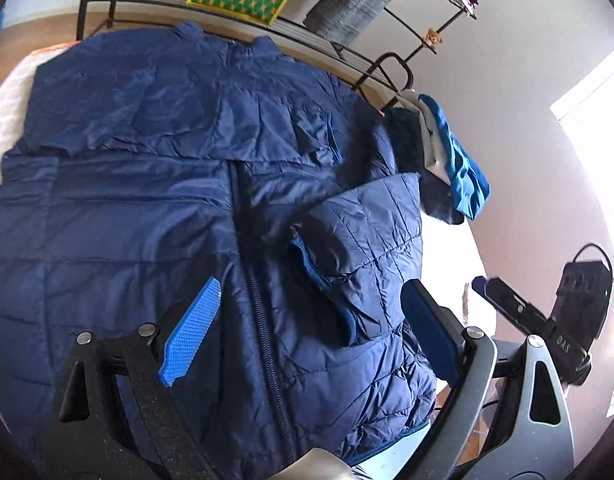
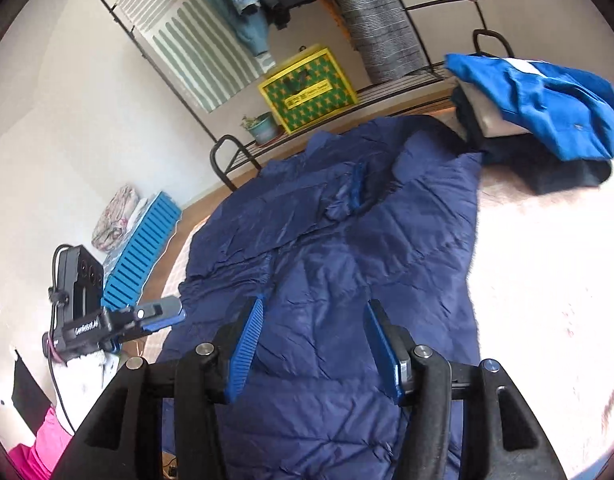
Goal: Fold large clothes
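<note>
A big navy-blue quilted puffer jacket [image 1: 155, 184] is lying front-up across a pale, pinkish-white bed [image 2: 547, 280], taking up most of it; its long axis is running from the hem near both grippers up to the collar by the black metal rail at the far edge, with the dark zip tracing that line down the middle; one sleeve is already lying folded across the chest, and the other sleeve, seen in the left wrist view, is lying doubled back over the front panel with its lighter blue cuff lining showing. The shell is looking thin, glossy and crinkled, so I would expect it to slide and puff back rather than hold a crease.

A small stack of folded clothes [image 2: 539, 112], bright blue on top, is sitting at the far corner, just beside the jacket's shoulder.

The left gripper [image 1: 311, 320] is hanging over the hem end with its jaws spread wide, straddling the zip and the folded cuff, grasping nothing; the right gripper [image 2: 313, 340] is hovering over the lower body, jaws parted and empty, fabric lying below them. Both are seeming about equally near the hem, so the lengthwise fold is looking likely next.
</note>
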The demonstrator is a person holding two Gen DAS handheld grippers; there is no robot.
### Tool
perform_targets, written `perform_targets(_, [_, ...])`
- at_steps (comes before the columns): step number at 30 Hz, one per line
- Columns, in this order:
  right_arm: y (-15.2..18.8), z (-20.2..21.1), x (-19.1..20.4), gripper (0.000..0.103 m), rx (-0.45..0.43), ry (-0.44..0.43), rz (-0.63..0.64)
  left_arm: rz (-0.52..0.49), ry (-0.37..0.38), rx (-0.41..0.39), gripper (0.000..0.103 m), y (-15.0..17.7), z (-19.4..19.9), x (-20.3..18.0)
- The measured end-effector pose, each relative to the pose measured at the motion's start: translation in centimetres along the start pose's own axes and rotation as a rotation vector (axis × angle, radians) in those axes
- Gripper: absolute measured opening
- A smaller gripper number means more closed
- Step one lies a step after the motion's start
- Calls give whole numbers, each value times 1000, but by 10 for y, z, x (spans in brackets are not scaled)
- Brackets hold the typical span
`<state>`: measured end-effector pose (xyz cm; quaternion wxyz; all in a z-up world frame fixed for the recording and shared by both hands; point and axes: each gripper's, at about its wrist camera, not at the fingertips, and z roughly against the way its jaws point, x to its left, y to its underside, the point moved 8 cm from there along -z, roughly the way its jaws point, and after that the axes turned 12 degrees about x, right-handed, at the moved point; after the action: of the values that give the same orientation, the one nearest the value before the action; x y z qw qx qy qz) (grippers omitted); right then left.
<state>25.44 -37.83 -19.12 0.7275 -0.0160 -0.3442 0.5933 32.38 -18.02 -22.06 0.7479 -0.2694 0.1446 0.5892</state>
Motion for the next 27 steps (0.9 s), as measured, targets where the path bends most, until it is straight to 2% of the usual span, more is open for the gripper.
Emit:
perform_targets(6, [46,25,-51,56,9,131,-58,37,14,110,91,-14,-51,-12])
perform_targets(8, [55,28,-61,56,16,164,-59,52,3,140,76,-17,-66,-12])
perform_targets(9, [59,29,-67,56,21,172,-58,54,-7,149,73,-18,-72,-9])
perform_targets(12, [66,23,-77,56,42,189,-58,22,-47,172,48,-20,-89,-12])
perform_targets(14, [68,16,-81,56,59,190,-68,-19,-93,169,11,-22,-92,-15])
perform_targets(15, [70,12,-83,56,67,189,-70,-39,-113,159,7,-26,-92,-17])
perform_targets(21, [78,-17,-87,56,127,212,-54,-151,-228,19,3,-66,-56,-25])
perform_targets(27, [83,-28,-89,56,155,218,-45,-156,-330,-110,3,-120,-13,6])
